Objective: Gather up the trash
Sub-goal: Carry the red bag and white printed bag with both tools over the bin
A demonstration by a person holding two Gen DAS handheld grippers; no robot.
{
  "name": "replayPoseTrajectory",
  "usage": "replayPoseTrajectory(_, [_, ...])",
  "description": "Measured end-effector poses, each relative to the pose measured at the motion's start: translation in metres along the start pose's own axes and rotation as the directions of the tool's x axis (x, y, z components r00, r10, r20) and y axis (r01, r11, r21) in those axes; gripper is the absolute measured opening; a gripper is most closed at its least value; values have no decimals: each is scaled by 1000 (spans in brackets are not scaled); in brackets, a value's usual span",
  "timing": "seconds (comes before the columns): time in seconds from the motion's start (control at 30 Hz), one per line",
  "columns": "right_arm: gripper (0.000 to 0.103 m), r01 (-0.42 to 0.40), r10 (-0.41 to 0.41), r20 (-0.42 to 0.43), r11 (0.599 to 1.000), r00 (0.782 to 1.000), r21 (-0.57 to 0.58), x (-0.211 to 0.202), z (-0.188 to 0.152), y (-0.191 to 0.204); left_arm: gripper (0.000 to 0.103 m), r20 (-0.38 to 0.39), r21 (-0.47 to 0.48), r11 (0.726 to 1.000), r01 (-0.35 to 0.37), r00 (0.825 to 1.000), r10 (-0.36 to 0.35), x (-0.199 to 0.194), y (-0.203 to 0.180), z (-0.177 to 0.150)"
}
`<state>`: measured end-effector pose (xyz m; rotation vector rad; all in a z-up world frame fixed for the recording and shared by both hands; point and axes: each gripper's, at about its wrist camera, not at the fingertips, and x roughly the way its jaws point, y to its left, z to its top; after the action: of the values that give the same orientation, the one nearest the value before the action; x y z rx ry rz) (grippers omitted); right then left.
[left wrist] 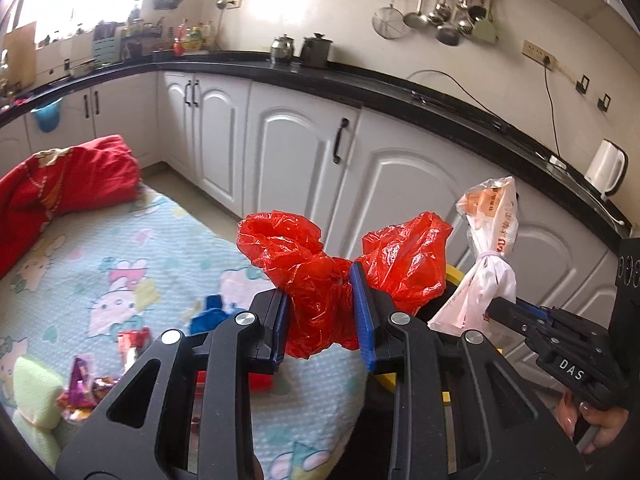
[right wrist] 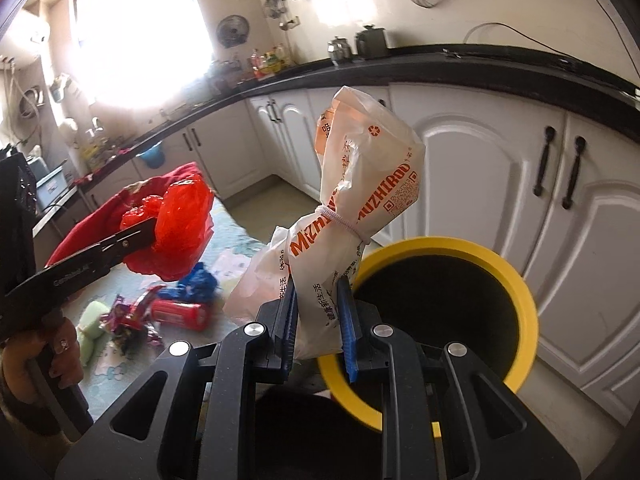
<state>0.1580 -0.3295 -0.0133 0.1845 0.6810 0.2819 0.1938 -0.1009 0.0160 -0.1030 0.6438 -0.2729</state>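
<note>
My left gripper (left wrist: 320, 300) is shut on a crumpled red plastic bag (left wrist: 340, 264), held above the edge of the cartoon-print mat (left wrist: 120, 264); it also shows in the right wrist view (right wrist: 176, 220). My right gripper (right wrist: 316, 320) is shut on a white plastic bag with orange print (right wrist: 360, 200), tied with an elastic band, beside the rim of the yellow-rimmed black bin (right wrist: 516, 276). The white bag also shows in the left wrist view (left wrist: 488, 256). More trash lies on the mat: a blue bag (right wrist: 196, 280), a red packet (right wrist: 180, 314) and shiny wrappers (right wrist: 128, 316).
A red cloth (left wrist: 60, 184) lies at the mat's far end, a pale green sponge (left wrist: 36, 396) at the near end. White cabinets (left wrist: 296, 160) under a black counter (left wrist: 360, 80) run behind. A white kettle (left wrist: 606, 168) stands on the counter at right.
</note>
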Motion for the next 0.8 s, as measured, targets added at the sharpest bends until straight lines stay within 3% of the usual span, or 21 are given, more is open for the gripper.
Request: replayPoseTrajectory(0.8, [19,158,-147,-114,982,983,99,19,-40,-81,21,-126,112,990,88,989,-74,76,-85,-21])
